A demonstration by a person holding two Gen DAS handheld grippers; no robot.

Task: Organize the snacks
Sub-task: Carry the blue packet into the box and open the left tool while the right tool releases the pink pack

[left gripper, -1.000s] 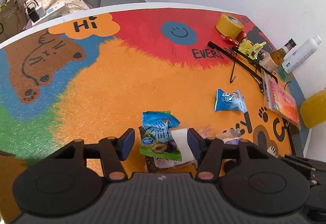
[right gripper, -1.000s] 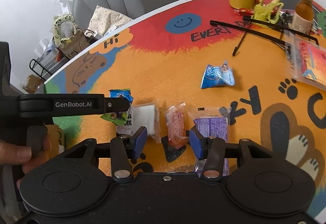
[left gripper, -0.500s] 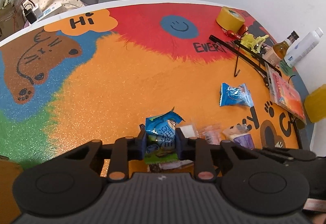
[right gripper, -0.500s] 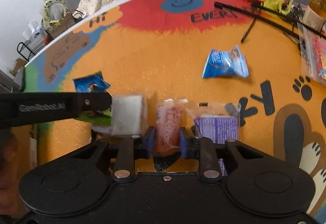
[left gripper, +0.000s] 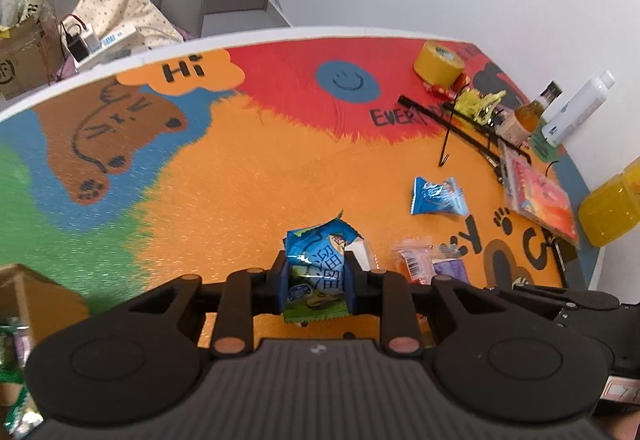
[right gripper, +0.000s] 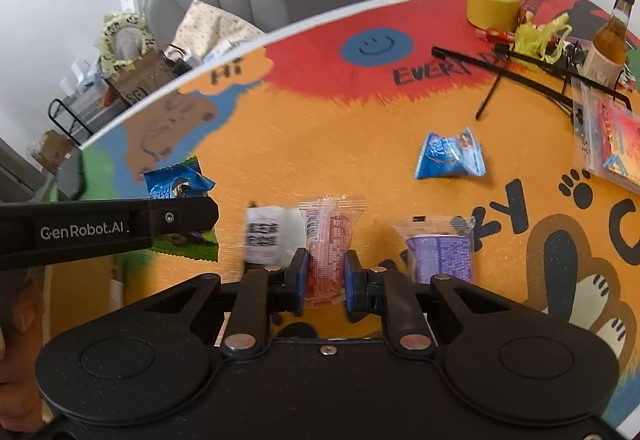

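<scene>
Snacks: five small packets on or just above a bright cartoon-printed table mat (left gripper: 248, 176), most of them bunched at its near edge.
Left gripper (left gripper: 316, 280): jaws have just been closing and are now clamped on the blue and green packet (left gripper: 318, 268), pads pressing both of its sides.
Blue and green packet: upright between the blue pads, crinkled top sticking out above them, green serrated bottom hanging below; in the right wrist view it shows behind the left gripper's black arm.
Right gripper (right gripper: 325, 280): jaws have just been closing and are now clamped on the red packet (right gripper: 330, 240).
Red packet: clear wrapper with red contents, standing lengthwise between the pads, its sealed top edge pointing away from the camera.
White packet (right gripper: 268, 236): lies just beside the red packet on its left, blurred, black printing on it.
Purple packet (right gripper: 440, 252): lies on the mat to the right of the right gripper, apart from the red packet.
Blue packet (right gripper: 450, 154): lies alone farther out on the orange area, well apart from the bunch.
Far right of the mat: a yellow tape roll (left gripper: 438, 64), a brown glass bottle (right gripper: 610, 40), a white bottle (left gripper: 578, 110), a flat clear bag (left gripper: 536, 194) with red contents, and a yellow container (left gripper: 612, 204) at the edge.
Person: part of a hand (right gripper: 16, 328) shows at the left edge of the right wrist view, holding the left gripper's handle.
</scene>
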